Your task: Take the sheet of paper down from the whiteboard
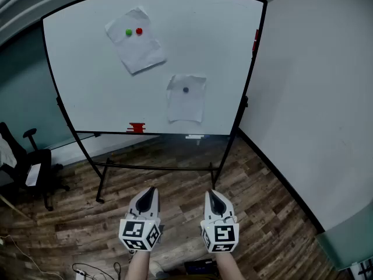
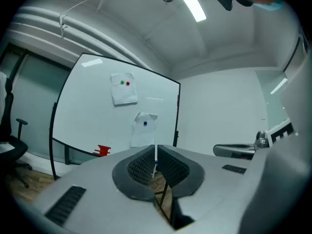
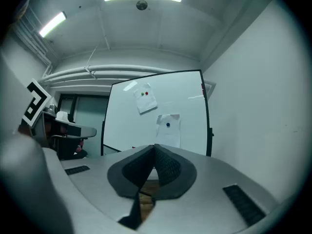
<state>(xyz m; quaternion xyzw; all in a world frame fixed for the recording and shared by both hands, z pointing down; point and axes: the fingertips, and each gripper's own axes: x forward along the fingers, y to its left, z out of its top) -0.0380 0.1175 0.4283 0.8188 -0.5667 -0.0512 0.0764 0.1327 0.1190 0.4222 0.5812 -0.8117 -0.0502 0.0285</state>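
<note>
A whiteboard [image 1: 87, 74] on a wheeled stand faces me. Two paper sheets hang on it. The upper sheet [image 1: 135, 41] is tilted and pinned by a green magnet [image 1: 129, 32] and a red magnet [image 1: 139, 31]. The lower sheet [image 1: 186, 100] is held by one dark blue magnet [image 1: 186, 89]. My left gripper [image 1: 150, 192] and right gripper [image 1: 213, 196] hover side by side well short of the board, both shut and empty. The left gripper view shows the lower sheet [image 2: 144, 129] just above the closed jaws; the right gripper view shows the same lower sheet [image 3: 168, 129] likewise.
A red eraser [image 1: 135, 127] rests on the board's tray. A black office chair [image 1: 26, 162] stands at the left. A white wall [image 1: 315, 98] runs along the right. Cables [image 1: 87, 268] lie on the wooden floor near my feet.
</note>
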